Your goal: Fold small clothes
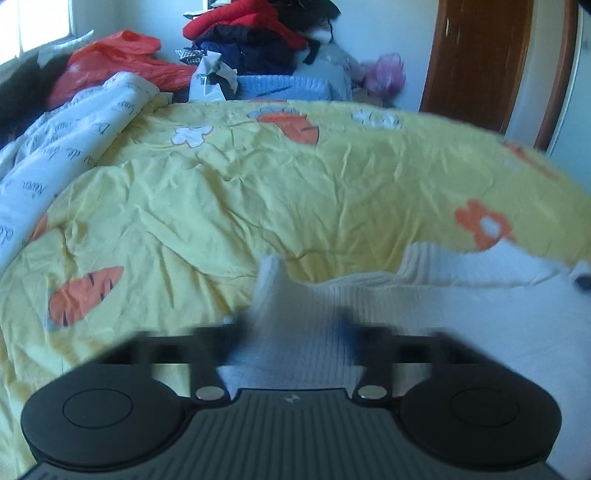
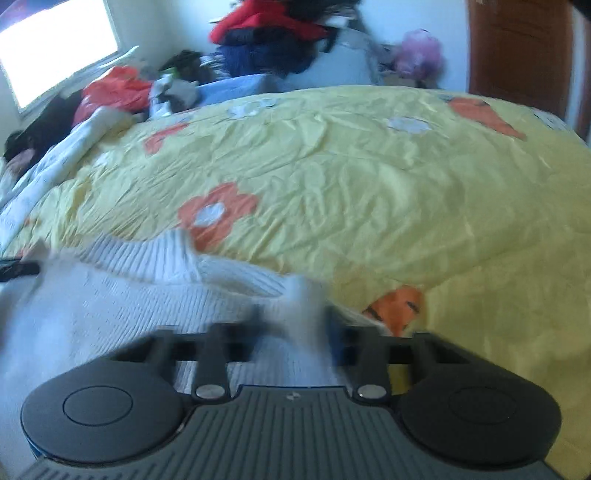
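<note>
A white ribbed knit garment (image 1: 461, 314) lies on the yellow bedspread (image 1: 258, 192) and stretches off to the right in the left wrist view. My left gripper (image 1: 295, 328) is shut on a raised fold at its left end. In the right wrist view the same white garment (image 2: 122, 291) spreads to the left, and my right gripper (image 2: 295, 325) is shut on a bunched corner at its right end. Both pictures are blurred around the fingers. The tip of the left gripper (image 2: 18, 269) shows dark at the left edge of the right wrist view.
The yellow bedspread (image 2: 369, 192) carries orange carrots and flowers. A white printed quilt (image 1: 66, 155) is rolled along the left side. Beyond the bed are an orange plastic bag (image 1: 118, 59), a pile of red and dark clothes (image 1: 251, 33) and a brown wooden door (image 1: 480, 55).
</note>
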A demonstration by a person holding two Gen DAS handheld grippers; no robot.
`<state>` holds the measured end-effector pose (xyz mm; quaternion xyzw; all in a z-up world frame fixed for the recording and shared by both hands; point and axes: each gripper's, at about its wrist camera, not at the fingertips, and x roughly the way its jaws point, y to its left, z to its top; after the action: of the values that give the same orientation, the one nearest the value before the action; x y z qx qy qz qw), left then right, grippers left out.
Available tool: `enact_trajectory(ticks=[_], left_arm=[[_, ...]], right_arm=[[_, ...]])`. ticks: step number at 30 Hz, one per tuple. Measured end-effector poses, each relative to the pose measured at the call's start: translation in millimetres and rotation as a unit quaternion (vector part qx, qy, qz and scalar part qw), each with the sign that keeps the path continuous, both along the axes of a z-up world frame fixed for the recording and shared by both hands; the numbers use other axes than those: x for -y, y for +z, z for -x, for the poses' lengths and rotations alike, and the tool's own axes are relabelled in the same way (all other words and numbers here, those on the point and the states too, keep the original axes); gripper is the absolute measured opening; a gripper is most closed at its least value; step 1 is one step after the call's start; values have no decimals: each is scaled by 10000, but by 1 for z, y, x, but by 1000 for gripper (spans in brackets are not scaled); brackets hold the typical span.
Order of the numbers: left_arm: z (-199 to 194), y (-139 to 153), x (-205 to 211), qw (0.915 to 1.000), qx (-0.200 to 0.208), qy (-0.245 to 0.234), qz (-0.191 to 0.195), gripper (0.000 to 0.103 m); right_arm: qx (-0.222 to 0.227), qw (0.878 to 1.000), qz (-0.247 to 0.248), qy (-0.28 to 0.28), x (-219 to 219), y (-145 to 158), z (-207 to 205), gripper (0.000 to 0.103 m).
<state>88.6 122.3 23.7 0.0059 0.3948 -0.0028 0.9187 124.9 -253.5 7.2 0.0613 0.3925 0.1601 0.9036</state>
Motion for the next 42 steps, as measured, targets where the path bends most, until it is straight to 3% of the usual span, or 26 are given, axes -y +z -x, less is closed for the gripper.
enact_trajectory(ticks=[3,6,8,10,12,16,18,19,21,22,23,24,27,30,31,33,36,39,42], left_arm=[[-1,2,-3,9998,206,33,69,10],[8,12,-11,9971,677,241,256,10],[5,5,-14,9974,528,385,302,10],[5,-13,-13,9980,365,495,119,10],[9,-14,-11,9976,486,499,10,10],[22,2,0,9962,639,425,-404,18],[35,15,9,9922,823,492,-802,22],[45,22,14,9888,1020,530,-951,27],[59,34,22,9846,1378,558,-923,48],[62,37,28,9838,1507,535,-817,68],[64,38,36,9831,1630,429,-713,77],[63,36,44,9832,1668,282,-693,77],[45,17,67,9884,1299,-75,-786,77],[19,-14,60,9967,504,92,-634,78],[17,-23,54,9975,456,104,-539,79],[19,-24,42,9981,562,85,-255,81],[15,-26,41,9980,561,84,-280,83],[17,-25,44,9977,579,122,-342,84],[38,-14,55,9922,870,360,-822,82]], right_arm=[[399,9991,-29,-103,2,9,6,15],[864,9928,-616,-556,22,25,5,14],[763,9905,-920,-673,30,18,0,14],[546,9944,-641,-639,22,1,-8,15],[339,9964,-439,-643,15,-15,-12,15],[340,9927,-525,-1033,20,-6,-6,53],[651,9895,-529,-1174,26,9,10,53],[814,9878,-575,-1198,26,18,20,53],[1037,9855,-760,-1112,23,29,33,57],[1112,9855,-819,-983,16,32,38,58],[1167,9860,-803,-879,8,34,41,58],[1187,9877,-699,-739,-4,33,41,59],[962,9939,-281,-454,-33,18,29,59],[483,9968,32,-641,-37,-7,12,59],[489,9964,-2,-693,-31,-15,11,60],[517,9942,-520,-790,-16,-18,11,58],[474,9895,-1010,-921,-3,-22,8,58],[505,9907,-856,-929,-9,-20,10,59],[717,9903,-356,-1133,-25,-8,31,65]])
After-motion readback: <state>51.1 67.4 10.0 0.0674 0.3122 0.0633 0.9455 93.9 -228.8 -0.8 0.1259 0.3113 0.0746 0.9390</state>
